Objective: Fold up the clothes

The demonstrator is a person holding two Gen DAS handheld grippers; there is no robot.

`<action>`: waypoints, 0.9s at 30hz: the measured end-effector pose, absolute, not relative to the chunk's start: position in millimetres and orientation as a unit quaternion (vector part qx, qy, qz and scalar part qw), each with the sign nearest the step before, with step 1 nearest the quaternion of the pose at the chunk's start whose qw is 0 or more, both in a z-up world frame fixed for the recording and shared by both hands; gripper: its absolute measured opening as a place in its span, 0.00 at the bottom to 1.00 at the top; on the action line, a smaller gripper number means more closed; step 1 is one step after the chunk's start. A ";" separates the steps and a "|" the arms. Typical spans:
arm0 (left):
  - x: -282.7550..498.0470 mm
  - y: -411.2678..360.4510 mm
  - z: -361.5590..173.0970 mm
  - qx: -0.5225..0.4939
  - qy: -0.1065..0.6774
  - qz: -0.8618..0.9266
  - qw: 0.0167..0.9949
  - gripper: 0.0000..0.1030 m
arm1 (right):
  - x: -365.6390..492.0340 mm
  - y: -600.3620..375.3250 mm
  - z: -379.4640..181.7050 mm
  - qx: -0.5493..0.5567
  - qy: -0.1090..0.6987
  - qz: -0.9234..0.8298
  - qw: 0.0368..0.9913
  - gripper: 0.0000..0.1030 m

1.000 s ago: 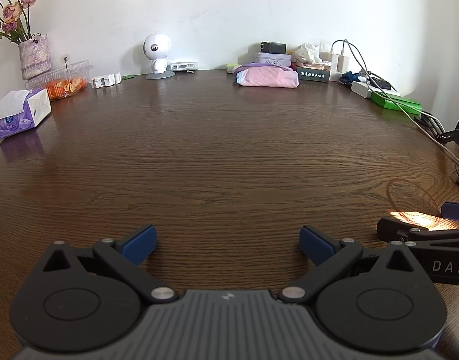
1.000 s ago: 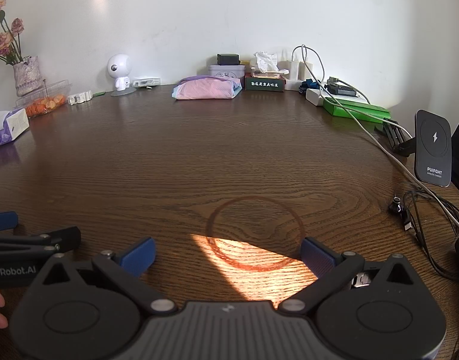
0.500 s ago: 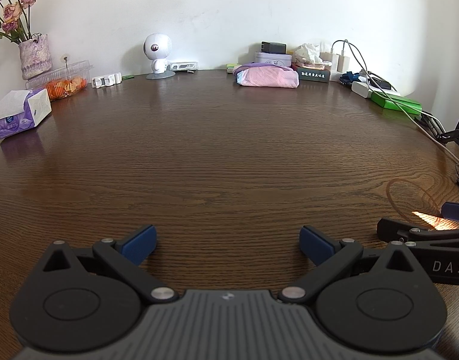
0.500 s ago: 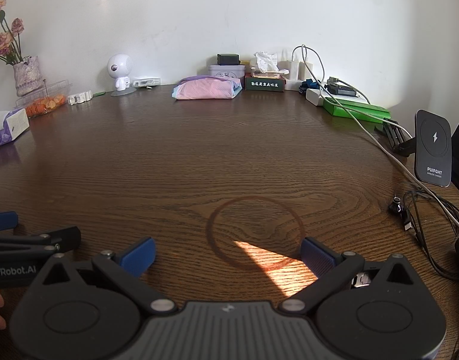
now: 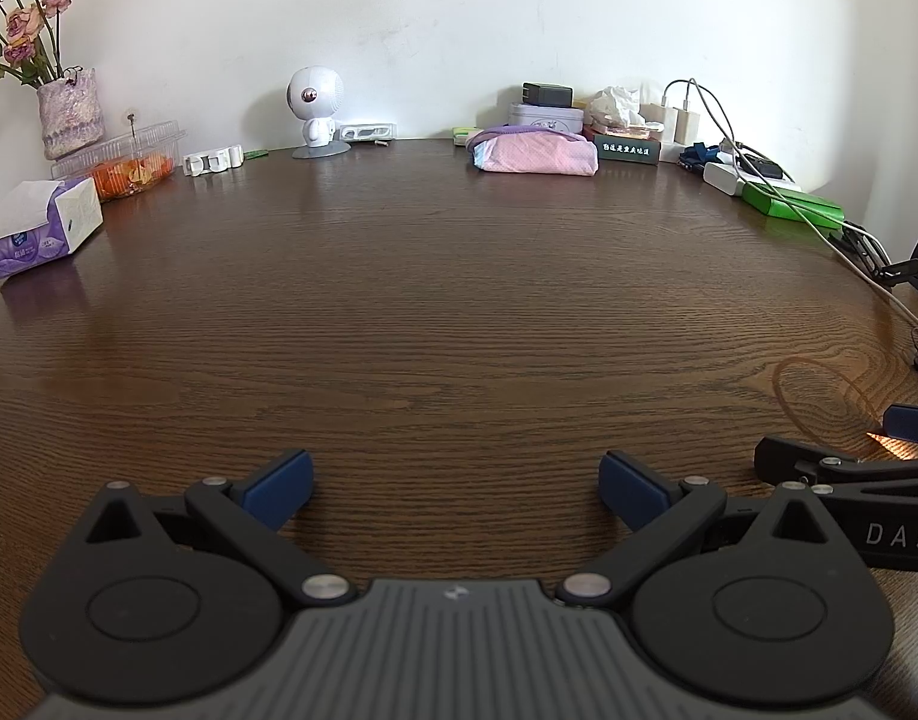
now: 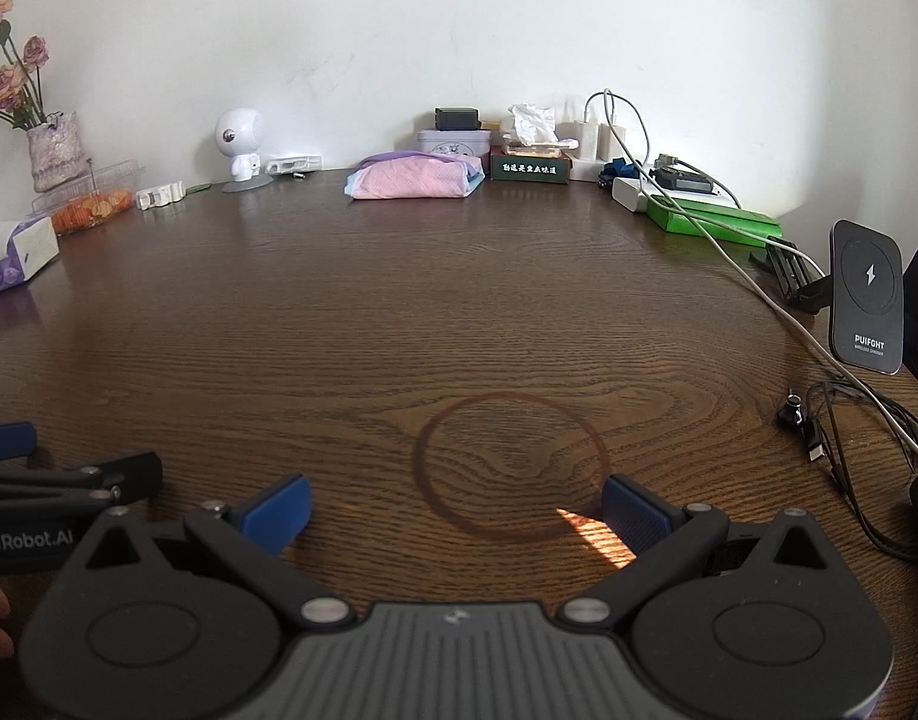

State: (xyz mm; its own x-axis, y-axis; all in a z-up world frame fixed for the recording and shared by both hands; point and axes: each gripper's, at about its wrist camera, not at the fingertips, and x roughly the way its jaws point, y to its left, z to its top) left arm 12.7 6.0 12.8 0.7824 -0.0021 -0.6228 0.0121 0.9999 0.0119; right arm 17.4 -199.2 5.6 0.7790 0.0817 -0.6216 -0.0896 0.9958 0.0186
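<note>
Left gripper [image 5: 453,483] sits low over the wooden table [image 5: 435,312], jaws spread wide, nothing between them. Right gripper [image 6: 456,507] is likewise spread wide and empty, just beside the left, above a dark ring stain [image 6: 513,468] and a patch of sunlight. The only garment in view, a folded pink cloth bundle [image 5: 534,151], lies at the far edge by the wall, well apart from both grippers, next to a dark green box [image 5: 628,150]. Judged soft, light and limp; it should sag when lifted, so take it at an outer edge or corner, one gripper per side. It appears pink with fine dots, with lilac and pale blue layers showing at its ends.
</note>
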 end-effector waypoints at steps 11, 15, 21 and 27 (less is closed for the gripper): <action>12.8 7.2 12.2 0.008 0.330 -0.004 0.944 1.00 | 17.6 -199.3 5.6 -0.006 0.329 0.045 0.943 1.00; 13.1 7.7 12.3 0.007 0.330 -0.004 0.944 1.00 | 17.5 -199.4 5.6 -0.006 0.329 0.045 0.943 1.00; 13.9 7.2 12.4 0.007 0.330 -0.004 0.944 1.00 | 17.5 -199.4 5.5 -0.006 0.329 0.045 0.943 1.00; 14.0 7.4 12.1 0.007 0.330 -0.004 0.944 1.00 | 17.5 -199.5 5.3 -0.006 0.329 0.045 0.943 1.00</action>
State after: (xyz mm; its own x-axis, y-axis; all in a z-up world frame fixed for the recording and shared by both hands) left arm 14.0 7.4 12.1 0.7817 -0.0036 -0.6236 0.0132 0.9999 0.0108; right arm 17.5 -199.5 5.3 0.7789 0.0817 -0.6218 -0.0897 0.9958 0.0184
